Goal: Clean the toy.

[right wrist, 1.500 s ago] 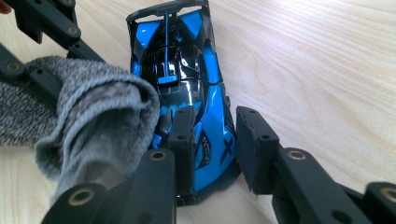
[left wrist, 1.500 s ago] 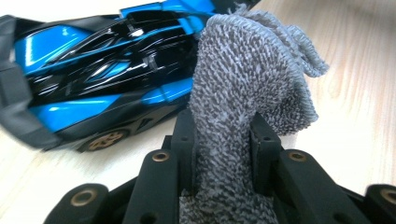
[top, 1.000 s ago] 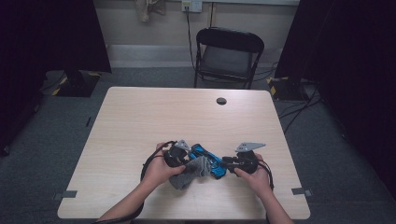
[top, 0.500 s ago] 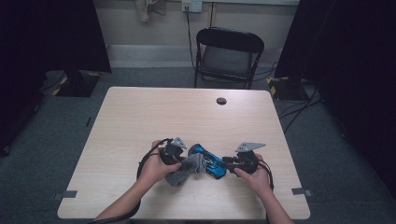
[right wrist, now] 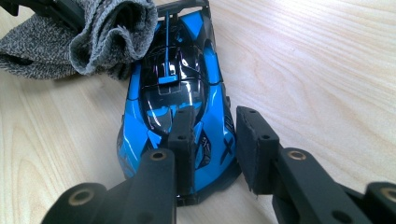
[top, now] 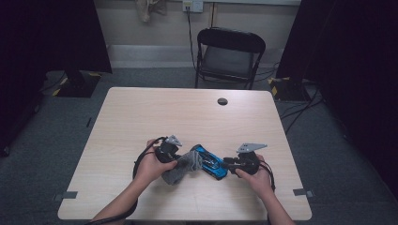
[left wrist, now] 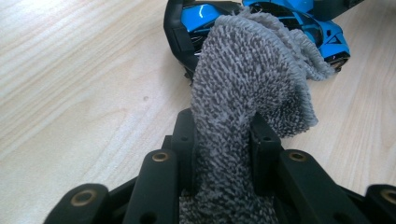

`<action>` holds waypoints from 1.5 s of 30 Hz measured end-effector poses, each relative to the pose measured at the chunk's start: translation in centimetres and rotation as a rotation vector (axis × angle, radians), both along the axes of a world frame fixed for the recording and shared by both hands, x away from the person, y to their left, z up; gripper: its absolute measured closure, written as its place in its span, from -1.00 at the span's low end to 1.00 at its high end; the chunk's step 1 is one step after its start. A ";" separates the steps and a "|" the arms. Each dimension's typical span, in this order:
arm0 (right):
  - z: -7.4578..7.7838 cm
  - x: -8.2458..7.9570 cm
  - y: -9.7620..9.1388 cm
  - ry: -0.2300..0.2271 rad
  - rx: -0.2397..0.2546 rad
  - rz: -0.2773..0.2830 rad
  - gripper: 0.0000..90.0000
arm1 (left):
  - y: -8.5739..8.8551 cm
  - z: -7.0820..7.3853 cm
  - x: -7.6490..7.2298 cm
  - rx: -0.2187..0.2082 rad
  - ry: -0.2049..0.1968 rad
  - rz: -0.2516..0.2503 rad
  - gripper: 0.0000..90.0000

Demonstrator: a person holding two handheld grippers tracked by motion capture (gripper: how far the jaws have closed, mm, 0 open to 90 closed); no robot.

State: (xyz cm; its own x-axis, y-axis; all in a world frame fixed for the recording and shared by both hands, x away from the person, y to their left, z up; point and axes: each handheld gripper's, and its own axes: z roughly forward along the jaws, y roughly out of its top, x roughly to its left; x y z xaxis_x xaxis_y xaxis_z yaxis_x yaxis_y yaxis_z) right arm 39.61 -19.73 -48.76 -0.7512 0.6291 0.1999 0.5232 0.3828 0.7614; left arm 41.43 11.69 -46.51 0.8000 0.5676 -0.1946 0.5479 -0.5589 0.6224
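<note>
Grey cloth (left wrist: 252, 93) hiding blue toy car (right wrist: 177, 107) tail, left claw (left wrist: 223, 140) clamping cloth

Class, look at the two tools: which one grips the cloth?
The left tool: grey cloth is pinched in it. The right tool grips the blue toy car.

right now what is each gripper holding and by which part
The left gripper is shut on the grey cloth, pinching a bunched fold of it. The right gripper clamps one side of the blue toy car at its near end.
</note>
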 end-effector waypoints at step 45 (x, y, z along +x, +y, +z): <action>0.0 0.0 -0.1 0.007 0.007 -0.006 0.54 | -7.1 -0.5 -3.2 -0.007 0.030 -0.221 0.55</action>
State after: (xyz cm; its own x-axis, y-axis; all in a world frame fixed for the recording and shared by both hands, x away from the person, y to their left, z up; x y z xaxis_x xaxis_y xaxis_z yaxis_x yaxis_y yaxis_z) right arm 39.58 -19.83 -48.81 -0.7458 0.6324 0.2094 0.5308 0.3742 0.7604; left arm 38.20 4.58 -47.05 0.8984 0.3781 -0.2232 0.4312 -0.6632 0.6117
